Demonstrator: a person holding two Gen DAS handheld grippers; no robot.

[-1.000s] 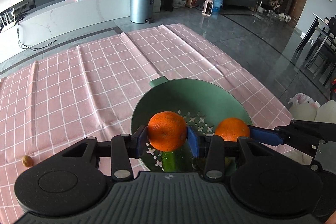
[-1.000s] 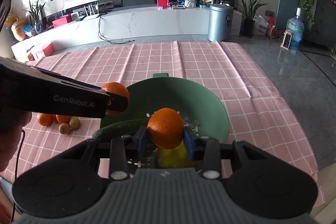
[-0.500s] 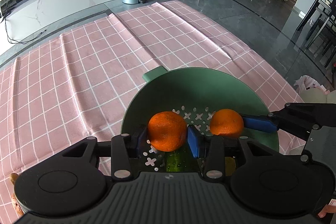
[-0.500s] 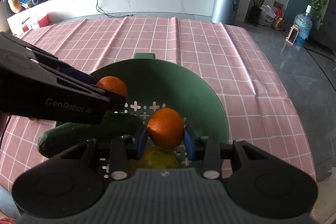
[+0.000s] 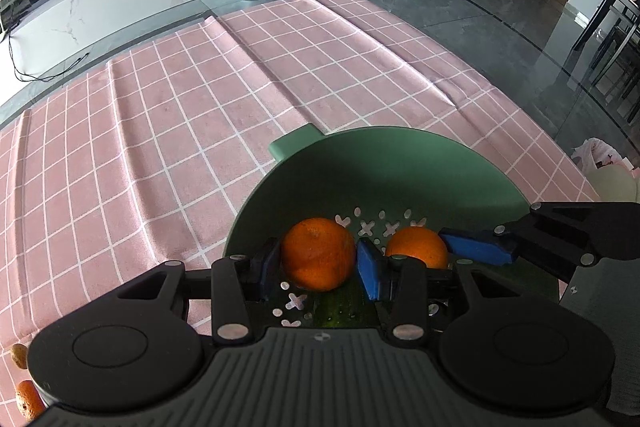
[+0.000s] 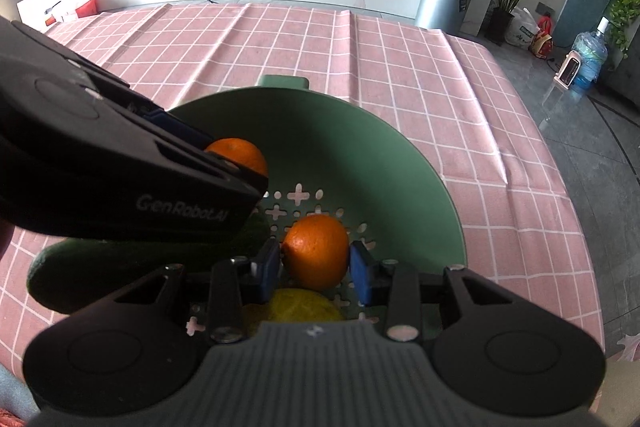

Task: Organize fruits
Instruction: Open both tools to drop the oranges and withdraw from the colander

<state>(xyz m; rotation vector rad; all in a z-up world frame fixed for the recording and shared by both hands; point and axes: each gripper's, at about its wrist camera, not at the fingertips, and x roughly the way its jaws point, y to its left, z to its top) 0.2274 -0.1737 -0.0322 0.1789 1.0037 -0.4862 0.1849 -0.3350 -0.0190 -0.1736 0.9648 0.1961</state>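
Each gripper (image 5: 317, 263) (image 6: 314, 263) clamps an orange (image 5: 318, 253) (image 6: 316, 250) over the colander (image 5: 400, 163). Lower both near the floor, then part the jaws gently — one at a time.

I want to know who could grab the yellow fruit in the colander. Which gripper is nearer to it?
Right. The right gripper hangs just above the yellow fruit, clamping an orange. The left gripper sits further left.
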